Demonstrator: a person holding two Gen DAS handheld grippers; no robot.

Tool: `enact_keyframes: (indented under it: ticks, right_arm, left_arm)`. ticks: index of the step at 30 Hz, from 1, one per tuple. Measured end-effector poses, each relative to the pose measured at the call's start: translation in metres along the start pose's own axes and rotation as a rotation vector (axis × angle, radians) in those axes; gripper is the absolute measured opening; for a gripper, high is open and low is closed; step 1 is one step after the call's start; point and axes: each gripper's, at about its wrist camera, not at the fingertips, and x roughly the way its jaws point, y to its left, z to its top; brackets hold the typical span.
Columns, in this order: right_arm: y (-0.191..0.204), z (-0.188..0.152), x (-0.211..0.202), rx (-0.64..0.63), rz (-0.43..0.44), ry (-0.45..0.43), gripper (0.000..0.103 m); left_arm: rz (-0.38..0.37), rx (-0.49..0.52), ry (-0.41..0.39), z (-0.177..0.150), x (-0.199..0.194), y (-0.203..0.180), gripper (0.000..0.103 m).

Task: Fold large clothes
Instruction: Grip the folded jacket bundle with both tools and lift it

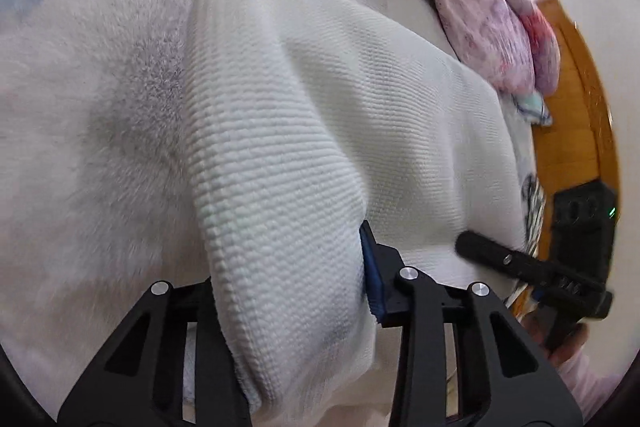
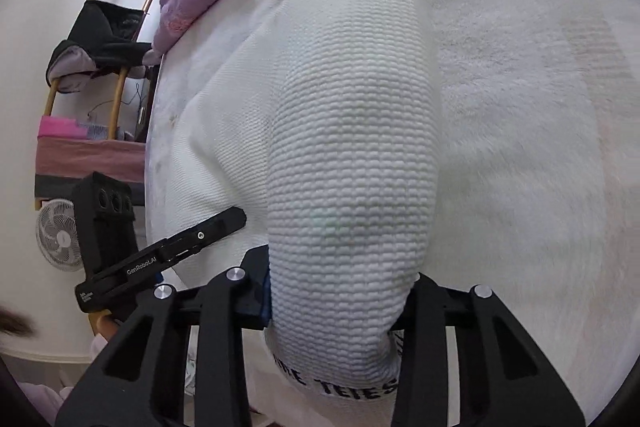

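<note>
From the left wrist, our left gripper (image 1: 292, 291) pinches a bunched edge of the white knit garment (image 1: 360, 107), which lies draped over the fluffy bedspread (image 1: 80, 107), so that edge can be raised for a fold; from the right wrist, our right gripper (image 2: 340, 303) clamps another bunch of that garment, sharing the lift evenly
</note>
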Motion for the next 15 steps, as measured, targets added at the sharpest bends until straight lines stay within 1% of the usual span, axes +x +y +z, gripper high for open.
enact_keyframes:
  ticks: [1, 2, 4, 7, 9, 11, 12, 13, 15]
  right_arm:
    - [0.006, -0.005, -0.005, 0.001, -0.001, 0.002, 0.034]
    - [0.010, -0.014, -0.022, 0.015, 0.006, 0.001, 0.034]
    - [0.023, -0.024, -0.036, 0.043, 0.016, 0.003, 0.034]
    - [0.047, -0.047, -0.082, 0.057, -0.019, -0.006, 0.034]
    - [0.065, -0.060, -0.112, 0.074, -0.029, -0.032, 0.034]
    - [0.079, -0.075, -0.143, 0.079, -0.046, -0.059, 0.034]
    - [0.086, -0.084, -0.161, 0.086, -0.053, -0.084, 0.034]
    - [0.093, -0.089, -0.171, 0.092, -0.055, -0.102, 0.034]
    - [0.099, -0.109, -0.205, 0.120, -0.048, -0.154, 0.034]
  left_arm:
    - [0.007, 0.013, 0.006, -0.001, -0.008, -0.006, 0.036]
    - [0.006, 0.015, 0.008, -0.011, -0.017, -0.010, 0.036]
    - [-0.022, -0.021, 0.016, -0.025, -0.038, -0.024, 0.036]
    - [-0.037, -0.025, 0.032, -0.044, -0.066, -0.055, 0.036]
    - [-0.038, -0.013, 0.031, -0.059, -0.088, -0.077, 0.036]
    - [-0.038, 0.000, 0.028, -0.066, -0.105, -0.104, 0.036]
    - [-0.032, 0.023, 0.021, -0.073, -0.119, -0.124, 0.036]
    - [-0.022, 0.045, 0.012, -0.079, -0.131, -0.138, 0.036]
    - [-0.010, 0.082, -0.009, -0.090, -0.152, -0.167, 0.036]
